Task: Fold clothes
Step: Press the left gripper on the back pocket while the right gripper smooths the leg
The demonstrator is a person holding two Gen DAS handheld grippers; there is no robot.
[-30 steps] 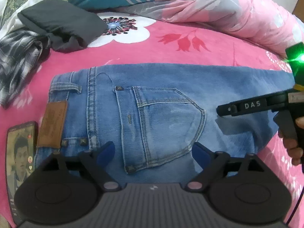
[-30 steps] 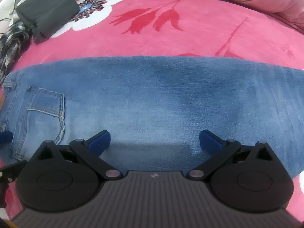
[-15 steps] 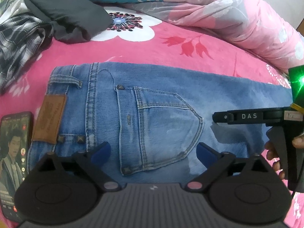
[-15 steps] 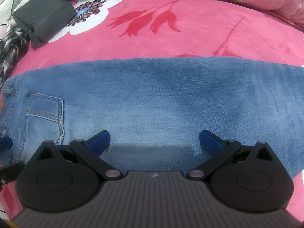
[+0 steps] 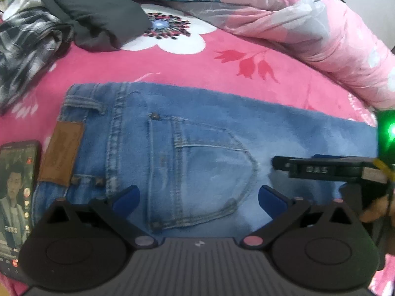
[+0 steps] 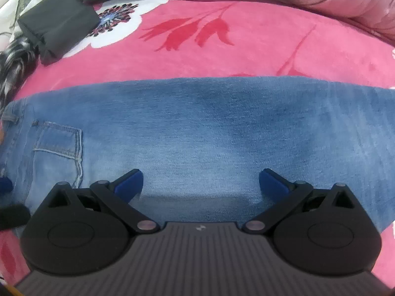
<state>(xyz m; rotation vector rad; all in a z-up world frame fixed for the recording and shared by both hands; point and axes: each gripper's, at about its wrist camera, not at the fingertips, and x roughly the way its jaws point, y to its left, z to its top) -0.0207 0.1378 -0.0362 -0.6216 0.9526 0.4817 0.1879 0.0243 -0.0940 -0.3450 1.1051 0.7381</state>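
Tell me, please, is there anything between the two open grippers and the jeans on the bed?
Nothing visible. The left gripper and the right gripper are both open directly over the jeans, with only bare denim between their fingers. The phone lies off the waistband's end, beside the jeans.

Faded light blue denim with paler stitching is seen on the jeans (image 5: 197, 148), and a tan brown patch (image 5: 63, 153) is sewn at the waistband. The bedsheet (image 5: 172, 69) is coloured bright pink, printed with red tulips and a white flower. A dark grey folded garment (image 5: 93, 17), a black-and-white plaid shirt (image 5: 24, 49), and a pale pink quilt (image 5: 308, 32) with grey-white blooms are noted.
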